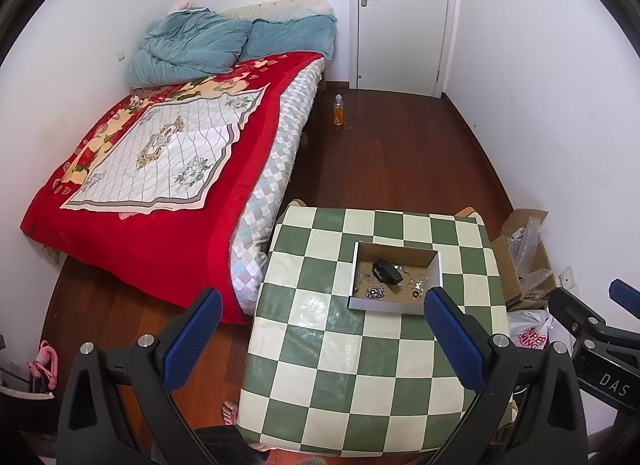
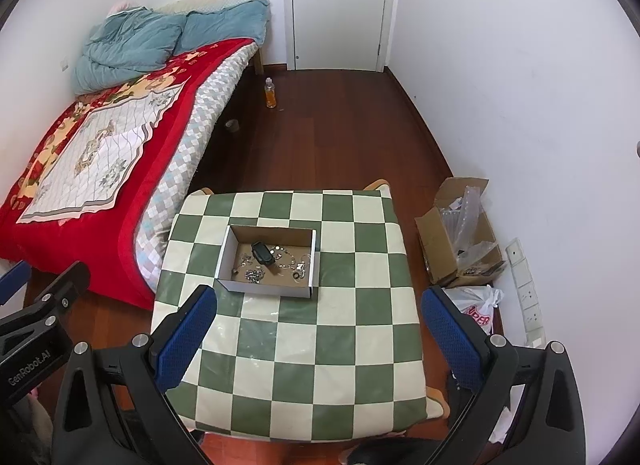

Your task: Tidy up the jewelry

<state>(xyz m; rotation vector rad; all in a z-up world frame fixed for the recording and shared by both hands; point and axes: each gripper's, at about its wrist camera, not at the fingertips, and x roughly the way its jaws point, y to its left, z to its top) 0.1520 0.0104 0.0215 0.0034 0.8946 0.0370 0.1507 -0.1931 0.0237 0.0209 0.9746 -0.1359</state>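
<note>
Left wrist view
Left gripper point(image 1: 322, 339): blue ribbed pads spread wide, gripping nothing, above the near table.
Table point(image 1: 340, 381): square, glossy green-and-cream checked cover.
Box point(image 1: 394, 307): shallow cardboard tray, far centre of table.
Jewelry point(image 1: 376, 292): silvery chains and rings loose inside.

Right wrist view
Right gripper point(image 2: 320, 335): pads apart, empty.
Pouch point(image 2: 263, 252): black, lying among the jewelry.
Bed point(image 2: 132, 169): red fleece blanket, left.

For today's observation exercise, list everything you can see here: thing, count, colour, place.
box: one, white, on table
jewelry: several pieces, silver, in box
black item: one, in box
table: one, green-cream checks, centre
bed: one, red blanket, left
duvet: one, teal, bed head
bottle: one, orange, floor
carton: one, brown, right
bag: one, white, beside carton
door: one, white, far wall
left gripper: blue fingers, open
right gripper: blue fingers, open
</note>
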